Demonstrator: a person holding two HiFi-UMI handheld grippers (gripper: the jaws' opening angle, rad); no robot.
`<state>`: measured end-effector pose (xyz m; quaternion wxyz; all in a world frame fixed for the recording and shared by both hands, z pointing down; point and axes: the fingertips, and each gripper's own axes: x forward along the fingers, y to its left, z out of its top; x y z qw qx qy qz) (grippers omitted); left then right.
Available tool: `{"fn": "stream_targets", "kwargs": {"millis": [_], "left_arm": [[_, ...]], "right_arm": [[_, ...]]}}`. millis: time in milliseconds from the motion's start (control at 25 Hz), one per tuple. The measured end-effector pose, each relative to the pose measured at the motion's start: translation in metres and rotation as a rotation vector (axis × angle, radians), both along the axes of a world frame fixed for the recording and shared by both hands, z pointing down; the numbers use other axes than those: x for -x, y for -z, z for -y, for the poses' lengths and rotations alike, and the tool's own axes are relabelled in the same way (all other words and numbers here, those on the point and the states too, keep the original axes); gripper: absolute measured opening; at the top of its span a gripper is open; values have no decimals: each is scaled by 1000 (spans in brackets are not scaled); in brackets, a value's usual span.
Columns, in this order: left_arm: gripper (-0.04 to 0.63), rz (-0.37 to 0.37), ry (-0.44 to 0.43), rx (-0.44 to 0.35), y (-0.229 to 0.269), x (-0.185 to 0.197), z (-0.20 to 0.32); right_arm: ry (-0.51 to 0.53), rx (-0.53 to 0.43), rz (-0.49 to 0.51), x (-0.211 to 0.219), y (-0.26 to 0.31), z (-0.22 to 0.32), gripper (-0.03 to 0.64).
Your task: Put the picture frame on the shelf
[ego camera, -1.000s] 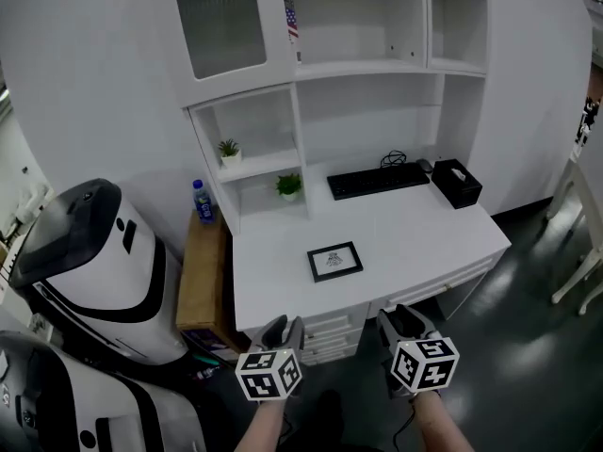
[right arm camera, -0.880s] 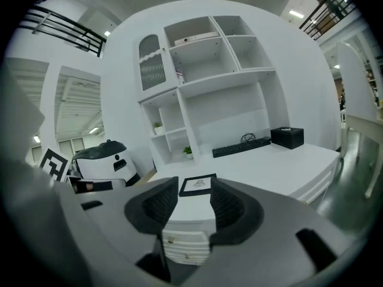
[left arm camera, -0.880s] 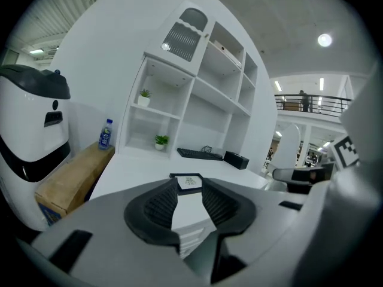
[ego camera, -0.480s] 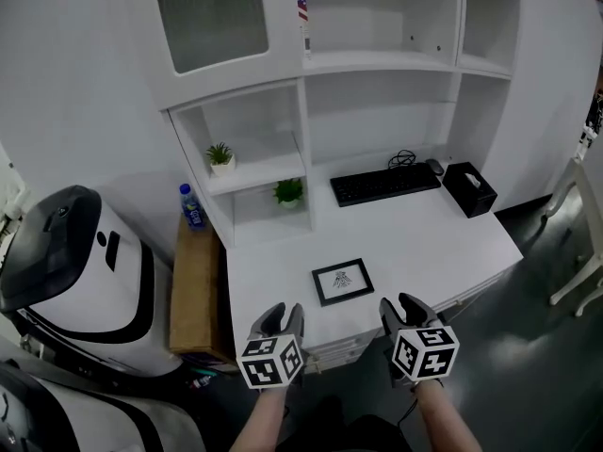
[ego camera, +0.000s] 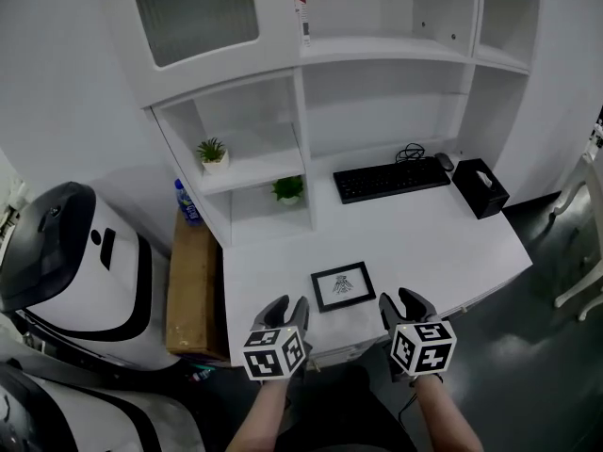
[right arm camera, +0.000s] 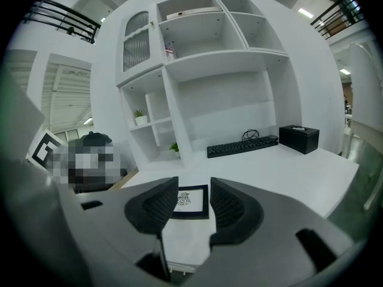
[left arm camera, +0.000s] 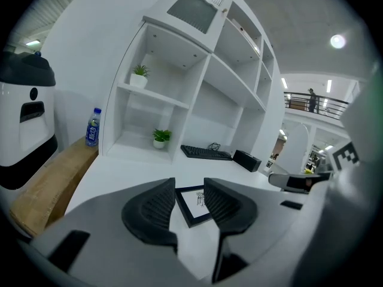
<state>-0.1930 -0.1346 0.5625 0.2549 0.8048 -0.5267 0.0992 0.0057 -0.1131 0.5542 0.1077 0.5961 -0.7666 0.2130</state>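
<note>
Left gripper [ego camera: 285,307]: mine, held over the near edge of the surface [ego camera: 429,243]. Its jaws are released and opening, with nothing between them. In the left gripper view the frame [ego camera: 343,285] shows beyond the gap, untouched.
Right gripper [ego camera: 403,301]: mine, at 3 o'clock of the left one and level with it. Its jaws are released, standing apart and empty.
Frame: lies flat on the surface close to its near edge, at 12 o'clock of the gap between my two grippers and apart from both. It has a black border and a white sheet with a small dark print.
Shelf [ego camera: 254,169]: a white unit of open compartments at the back of the surface, from 11 to 1 o'clock of the frame.
Plants: two small pots at 11 o'clock of the frame, the upper plant [ego camera: 213,153] on a board and the lower plant [ego camera: 287,189] in the compartment beneath it.
Keyboard [ego camera: 391,179]: black, at 1 o'clock of the frame, at the foot of the shelf.
Box [ego camera: 480,187]: black, just beside the keyboard's 3 o'clock end.
Bottle [ego camera: 186,202]: blue, upright on a wooden stand [ego camera: 193,285] at 9 o'clock of the surface.
</note>
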Motion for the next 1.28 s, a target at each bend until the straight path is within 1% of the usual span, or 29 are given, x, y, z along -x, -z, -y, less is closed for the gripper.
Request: {"fn": "stream_targets", "kwargs": {"millis": [240, 480, 680, 960, 1160, 1280], "left_arm": [[129, 14, 50, 41, -12, -10, 23], [139, 15, 98, 99, -30, -20, 44], [140, 43, 110, 146, -50, -31, 56], [140, 72, 119, 246, -88, -40, 66], [138, 83, 125, 296, -107, -41, 67], [140, 91, 130, 317, -115, -41, 68]], "right_arm": [[56, 38, 13, -9, -16, 35, 152], [130, 87, 2, -9, -35, 65, 152], [182, 137, -17, -2, -60, 81, 152], [229, 238, -55, 8, -99, 91, 152], [246, 273, -102, 11, -116, 96, 152], [255, 297, -114, 13, -124, 98, 152]]}}
